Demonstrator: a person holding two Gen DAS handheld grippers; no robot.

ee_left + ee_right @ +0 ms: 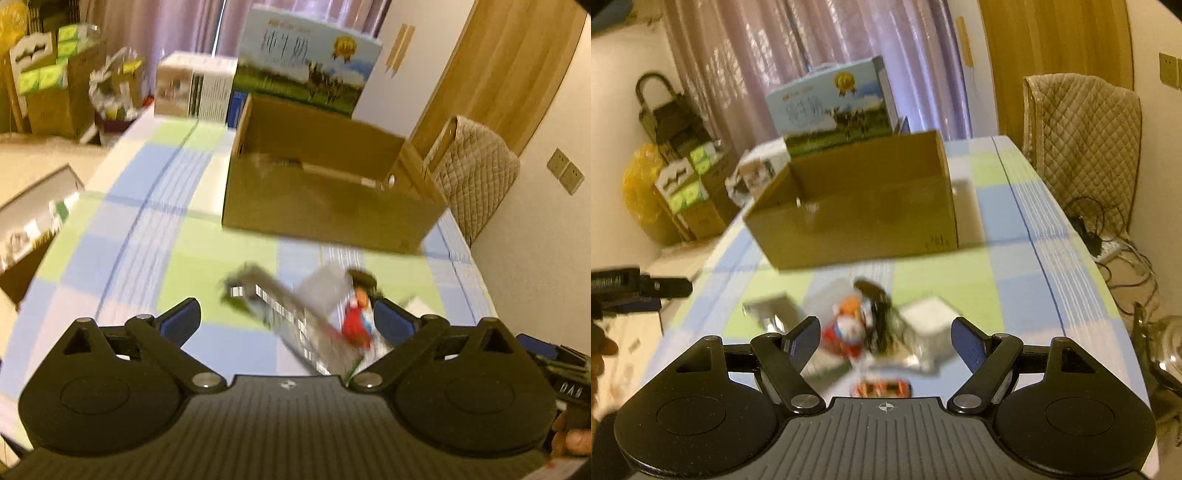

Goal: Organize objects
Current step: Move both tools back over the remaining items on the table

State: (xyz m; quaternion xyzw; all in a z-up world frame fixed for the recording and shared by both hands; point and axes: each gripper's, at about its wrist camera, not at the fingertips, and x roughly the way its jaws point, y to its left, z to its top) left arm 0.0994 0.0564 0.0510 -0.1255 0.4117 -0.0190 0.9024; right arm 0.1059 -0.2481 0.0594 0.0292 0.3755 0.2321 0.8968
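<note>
Both views are blurring, so the advice here is a judgement from soft outlines. On the left side, the left hand-held gripper [287, 314] is hovering with its blue-padded fingers spread wide and nothing between them, just above a long silvery packet [291, 317] that is lying slantwise on the checked cloth of the table [147, 229], near its front edge. To lift that packet well, the fingers should be closing across its narrow width rather than along its length, and coming down level so one pad is not skidding on the foil. Next to the right, a small red toy figure [846, 336] is lying in the same cluster, with a dark, unclear object [877, 314] touching or overlapping it; I cannot tell which is on top. The right hand-held gripper [882, 341] is also standing wide and empty, hanging over this cluster, with a white squarish item [927, 317] beside the dark one and a small orange thing [882, 388] closest to the front edge. Taking one piece at a time should be keeping the pile from scattering. Behind the cluster, toward the far edge, an open cardboard box [864, 218] is waiting as the likely destination; a few pale shapes are showing inside it, too smeared to name.
</note>
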